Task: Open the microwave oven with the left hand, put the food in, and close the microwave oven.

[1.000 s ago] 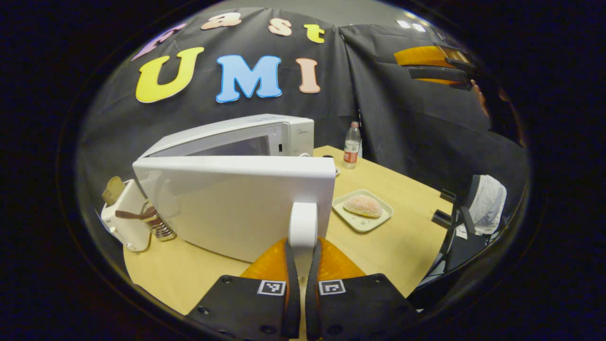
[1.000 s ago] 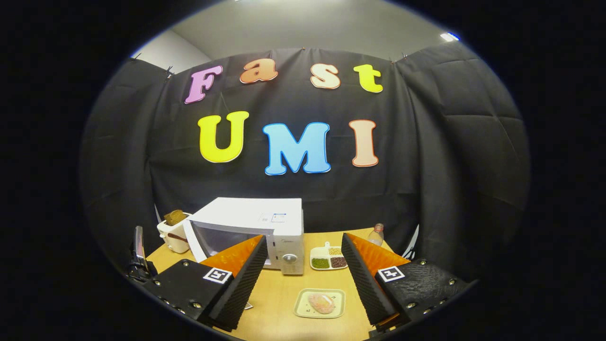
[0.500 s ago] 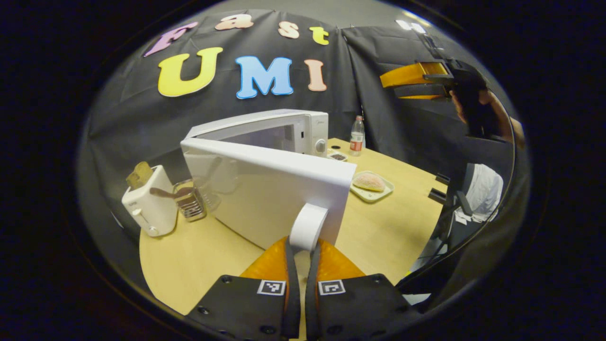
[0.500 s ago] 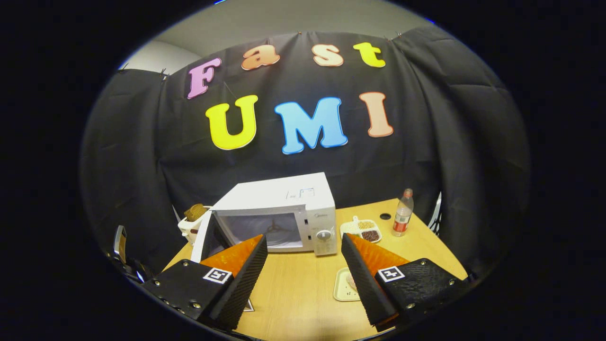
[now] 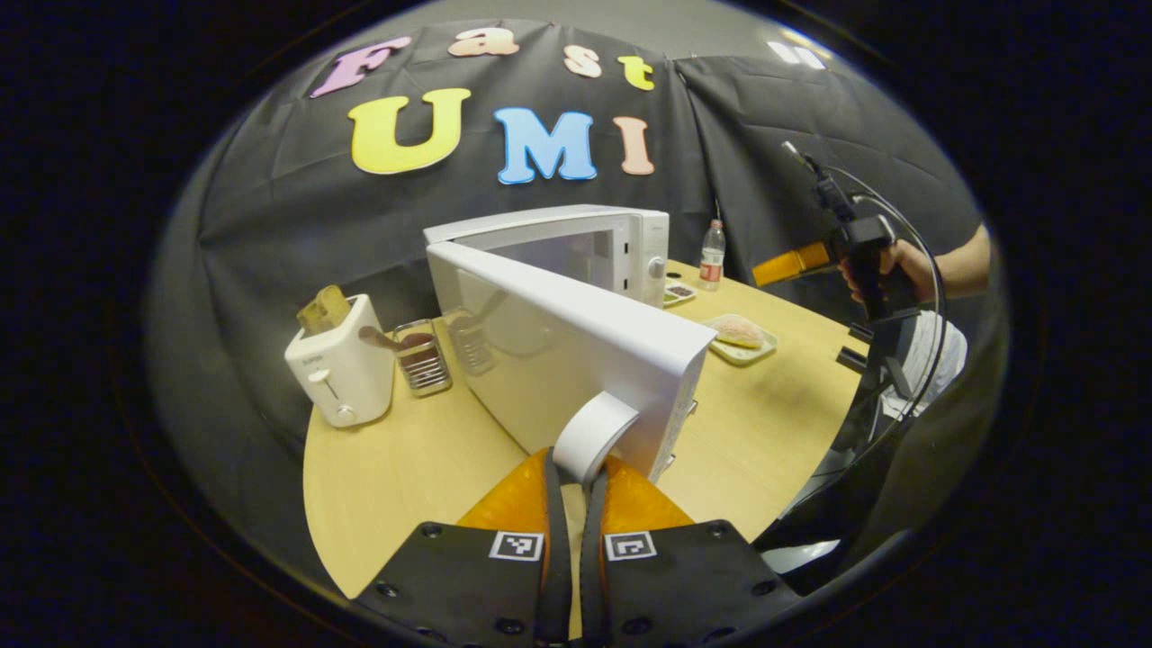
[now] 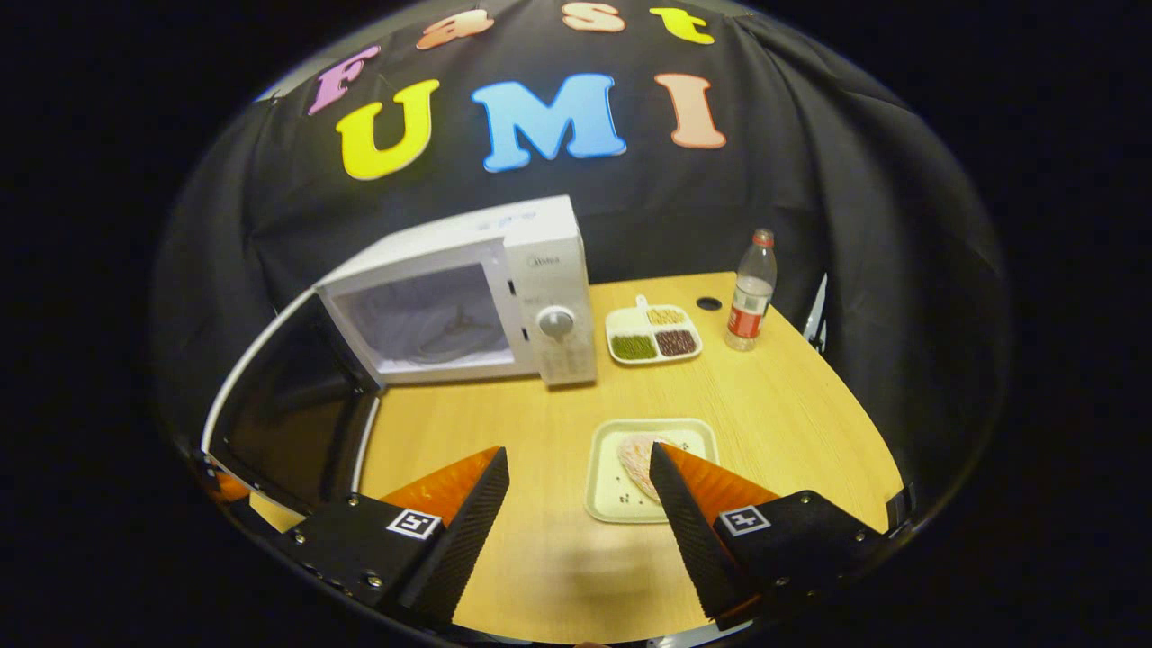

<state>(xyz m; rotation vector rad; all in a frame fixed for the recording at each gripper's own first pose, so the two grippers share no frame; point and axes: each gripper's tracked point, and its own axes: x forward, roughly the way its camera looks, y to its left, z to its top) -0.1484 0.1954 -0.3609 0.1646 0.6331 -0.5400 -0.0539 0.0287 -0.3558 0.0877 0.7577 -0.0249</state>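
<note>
The white microwave (image 5: 576,243) stands on the wooden table with its door (image 5: 558,351) swung wide open. My left gripper (image 5: 574,470) is shut on the door's white handle (image 5: 594,430). In the right gripper view the microwave (image 6: 549,270) shows its empty cavity (image 6: 432,319), and the door (image 6: 288,405) stands out to the left. The food, a pinkish bun (image 6: 634,453) on a pale square plate (image 6: 612,495), lies in front of the microwave. My right gripper (image 6: 579,452) hovers open above the plate's near side, holding nothing. A hand (image 5: 909,268) holds that right gripper (image 5: 792,264) over the table's right edge.
A white toaster (image 5: 340,360) with bread and a glass holder (image 5: 421,357) stand left of the door. A sectioned dish of grains (image 6: 652,335) and a plastic bottle (image 6: 749,288) sit right of the microwave. A chair with white cloth (image 5: 927,369) is beyond the table edge.
The left gripper has pulled the door further open, from half to wide. The right gripper has come down and tilted toward the table, now over the plate with the bun.
</note>
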